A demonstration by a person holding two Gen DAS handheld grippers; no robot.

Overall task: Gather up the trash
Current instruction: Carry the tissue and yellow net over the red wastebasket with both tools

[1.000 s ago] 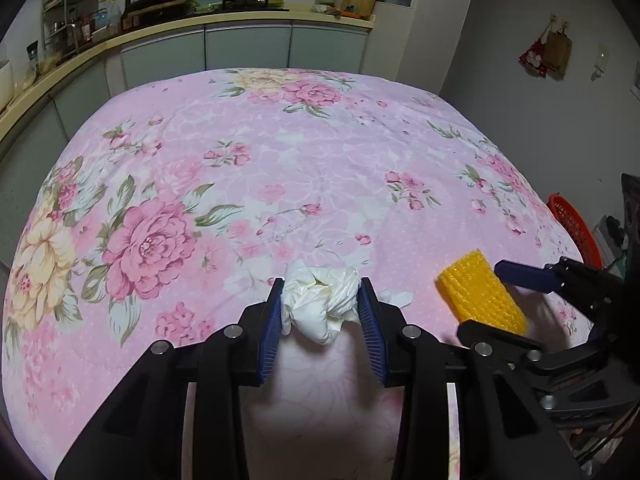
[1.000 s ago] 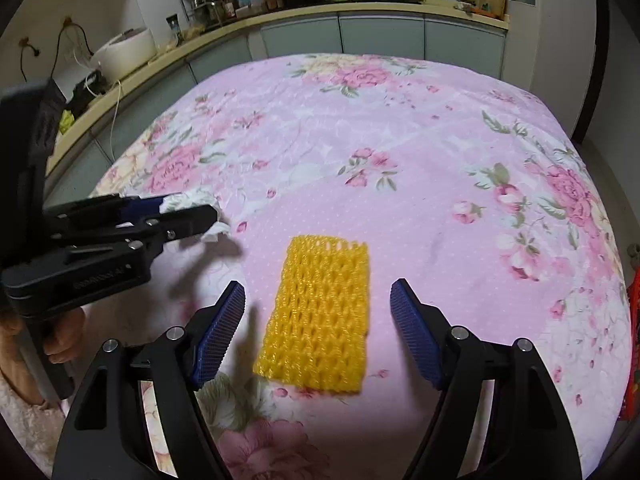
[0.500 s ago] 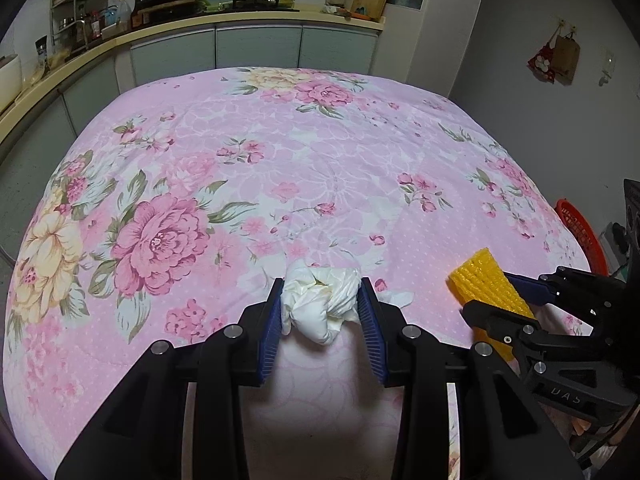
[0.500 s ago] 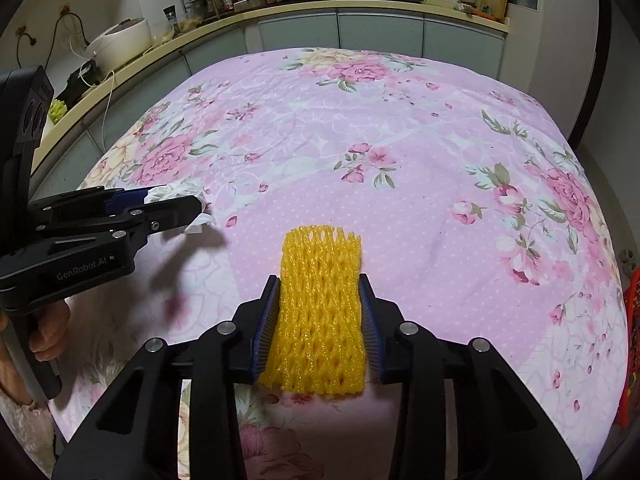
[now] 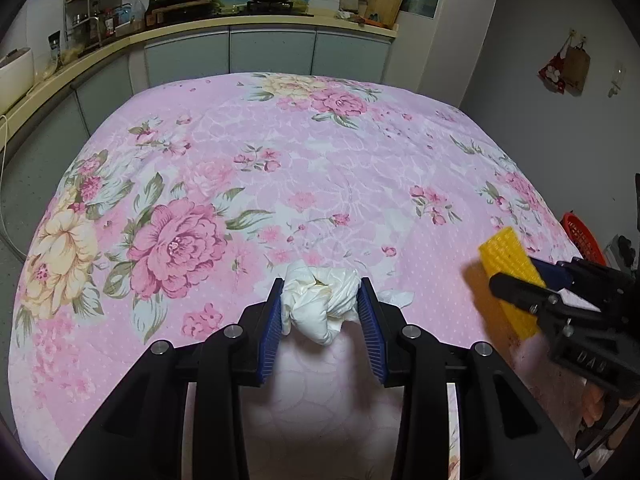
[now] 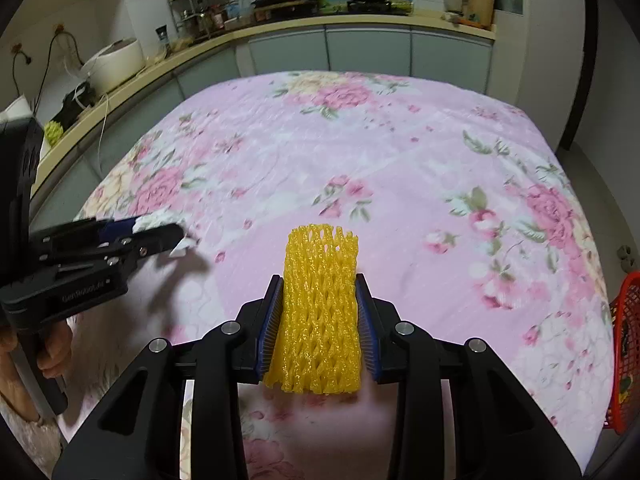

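Note:
My left gripper (image 5: 320, 296) is shut on a crumpled white tissue wad (image 5: 318, 304) and holds it above the pink floral tablecloth (image 5: 280, 160). My right gripper (image 6: 320, 292) is shut on a yellow foam fruit net (image 6: 318, 312), lifted off the cloth. In the left wrist view the net (image 5: 506, 268) and the right gripper (image 5: 536, 276) show at the right. In the right wrist view the left gripper (image 6: 160, 234) shows at the left with the white tissue (image 6: 154, 220) between its fingers.
A red mesh basket (image 6: 626, 356) stands off the table's right edge; it also shows in the left wrist view (image 5: 582, 236). A kitchen counter (image 5: 240, 24) with pans and jars runs behind the table. A rice cooker (image 6: 114, 60) sits on the left counter.
My right gripper closed on the yellow net and lifted it off the cloth. My left gripper kept hold of the tissue and rose a little.

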